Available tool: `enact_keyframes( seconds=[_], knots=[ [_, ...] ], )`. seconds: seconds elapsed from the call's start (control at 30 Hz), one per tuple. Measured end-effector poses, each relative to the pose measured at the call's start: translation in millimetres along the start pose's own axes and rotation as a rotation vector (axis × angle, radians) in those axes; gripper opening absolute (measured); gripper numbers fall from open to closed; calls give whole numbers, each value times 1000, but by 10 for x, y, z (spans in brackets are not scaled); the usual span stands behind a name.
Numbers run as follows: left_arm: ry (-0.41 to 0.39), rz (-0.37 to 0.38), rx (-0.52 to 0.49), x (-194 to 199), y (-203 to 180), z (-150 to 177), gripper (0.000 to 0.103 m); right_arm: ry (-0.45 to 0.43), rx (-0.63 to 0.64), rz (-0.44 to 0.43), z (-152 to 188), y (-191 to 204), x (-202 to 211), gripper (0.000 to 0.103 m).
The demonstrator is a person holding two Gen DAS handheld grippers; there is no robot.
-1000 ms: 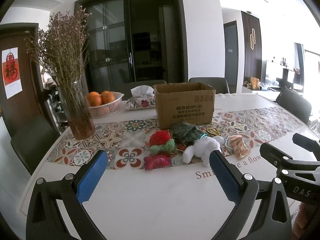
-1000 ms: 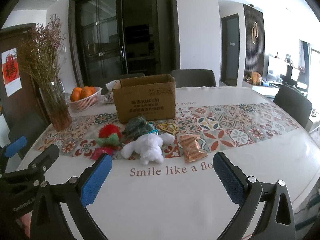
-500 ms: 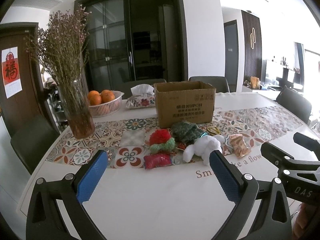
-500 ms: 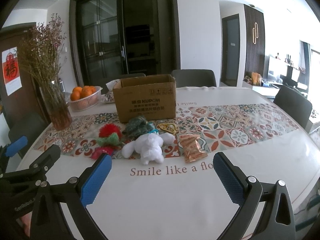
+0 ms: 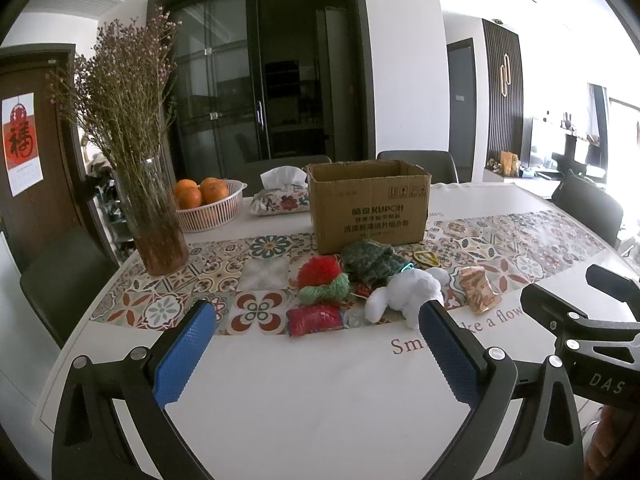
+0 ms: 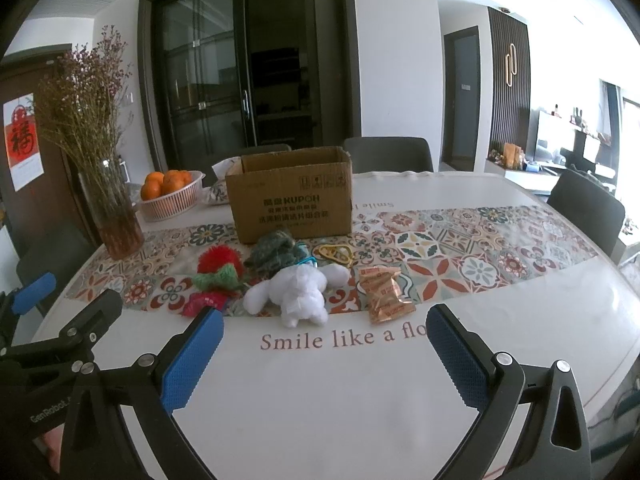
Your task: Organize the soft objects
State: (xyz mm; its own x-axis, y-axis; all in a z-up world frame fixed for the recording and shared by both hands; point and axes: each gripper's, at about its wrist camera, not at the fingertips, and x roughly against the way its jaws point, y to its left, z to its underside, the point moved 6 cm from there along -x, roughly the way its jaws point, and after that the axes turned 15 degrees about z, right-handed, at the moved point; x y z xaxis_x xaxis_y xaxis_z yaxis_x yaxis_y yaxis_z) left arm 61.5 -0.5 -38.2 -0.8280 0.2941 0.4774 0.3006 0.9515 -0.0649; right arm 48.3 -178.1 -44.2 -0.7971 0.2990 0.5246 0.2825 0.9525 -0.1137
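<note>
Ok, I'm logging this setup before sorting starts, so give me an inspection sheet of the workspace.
Surface: white table with tiled runner.
Job's things: white plush, red pompom, green knit, red pouch, all lying in front of the open box.
Clutter: snack packet, yellow clip, vase, orange basket, tissues.
Grippers: left gripper and right gripper both open, empty, short of the pile.
Cables: nothing seen.
Surroundings: chairs, glass doors.

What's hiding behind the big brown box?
Behind the cardboard box a flowery tissue pack peeks out on the left, and chair backs rise beyond the table. Whatever sits directly behind or inside the box is covered.
</note>
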Motion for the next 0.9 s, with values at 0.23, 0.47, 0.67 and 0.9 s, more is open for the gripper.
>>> enact_keyframes(
  seconds=[0.23,0.47,0.67,0.9],
  knots=[
    [1,0,0,-4,0,8,103,4,0,-1,0,-5,2,103],
    [2,0,1,-11,3,17,103,7,2,-1,7,-1,-5,103],
    [9,0,7,-51,23,48,103,20,8,0,41,6,-40,103],
    [28,4,22,-118,68,75,103,46,19,0,39,62,-114,103]
  ],
)
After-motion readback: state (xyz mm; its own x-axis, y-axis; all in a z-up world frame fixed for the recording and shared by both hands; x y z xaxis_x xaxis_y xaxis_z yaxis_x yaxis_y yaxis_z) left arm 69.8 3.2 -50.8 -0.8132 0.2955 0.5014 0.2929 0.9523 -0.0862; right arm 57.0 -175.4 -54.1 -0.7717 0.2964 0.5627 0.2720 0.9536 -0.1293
